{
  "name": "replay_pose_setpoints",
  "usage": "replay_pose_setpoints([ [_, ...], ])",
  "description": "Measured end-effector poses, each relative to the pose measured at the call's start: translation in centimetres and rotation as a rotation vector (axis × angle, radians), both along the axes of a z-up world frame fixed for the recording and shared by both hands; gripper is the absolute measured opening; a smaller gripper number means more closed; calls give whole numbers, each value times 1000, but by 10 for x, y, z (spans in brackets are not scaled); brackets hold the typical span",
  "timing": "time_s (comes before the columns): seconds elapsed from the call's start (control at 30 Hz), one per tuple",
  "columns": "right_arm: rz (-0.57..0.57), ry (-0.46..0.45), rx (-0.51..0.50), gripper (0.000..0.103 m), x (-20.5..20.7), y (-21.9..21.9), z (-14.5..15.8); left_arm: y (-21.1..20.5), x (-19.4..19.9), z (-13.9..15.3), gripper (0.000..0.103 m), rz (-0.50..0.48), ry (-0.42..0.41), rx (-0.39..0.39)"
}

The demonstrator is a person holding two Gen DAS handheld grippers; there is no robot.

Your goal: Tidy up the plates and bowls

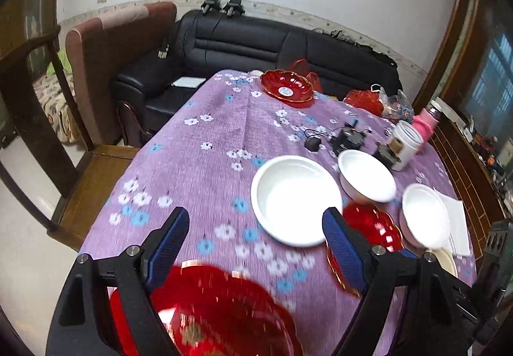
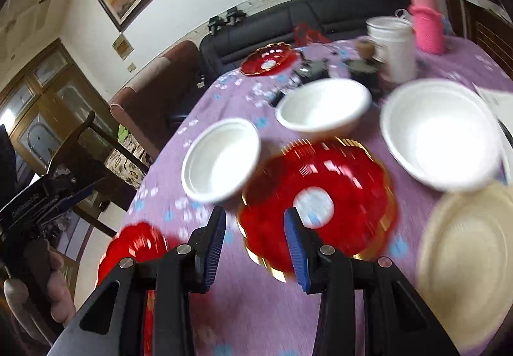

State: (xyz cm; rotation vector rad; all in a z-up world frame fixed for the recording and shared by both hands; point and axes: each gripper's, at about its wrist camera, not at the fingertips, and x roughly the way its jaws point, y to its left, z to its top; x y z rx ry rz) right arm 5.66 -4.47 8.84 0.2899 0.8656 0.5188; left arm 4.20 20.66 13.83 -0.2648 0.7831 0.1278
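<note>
Purple floral tablecloth (image 1: 208, 144) holds crowded dishes; both tongs, left gripper (image 1: 256, 247) and right gripper (image 2: 255, 243), gape empty, so a hasty reach for the red plate (image 2: 317, 199) risks knocking neighbouring white bowls (image 2: 221, 160).

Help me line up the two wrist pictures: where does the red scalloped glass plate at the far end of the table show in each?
Left wrist view: the far red scalloped glass plate sits upper centre, before the black sofa.
Right wrist view: the same plate lies upper centre, left of the white tub.
Shared landmark: the sofa.
</note>
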Motion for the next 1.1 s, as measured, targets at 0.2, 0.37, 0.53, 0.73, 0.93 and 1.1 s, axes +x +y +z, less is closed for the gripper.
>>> replay_pose_setpoints([
  [0.2, 35, 53, 3, 42, 59, 32, -7, 18, 60, -31, 84, -6, 117, -66],
  [0.37, 68, 100, -27, 42, 95, 53, -22, 26, 94, -59, 84, 3, 192, -83],
  [0.53, 69, 114, -85, 41, 115, 68, -32, 36, 116, -80, 84, 23, 242, -104],
  [0.73, 83, 127, -145, 41, 122, 84, -44, 33, 127, -94, 84, 12, 277, -132],
  [0.93, 78, 140, -166, 40, 121, 89, -50, 14, 133, -99, 49, -74, 315, -102],
  [1.1, 52, 109, -154, 21, 115, 84, -33, 4, 128, -95, 35, -105, 332, -89],
])
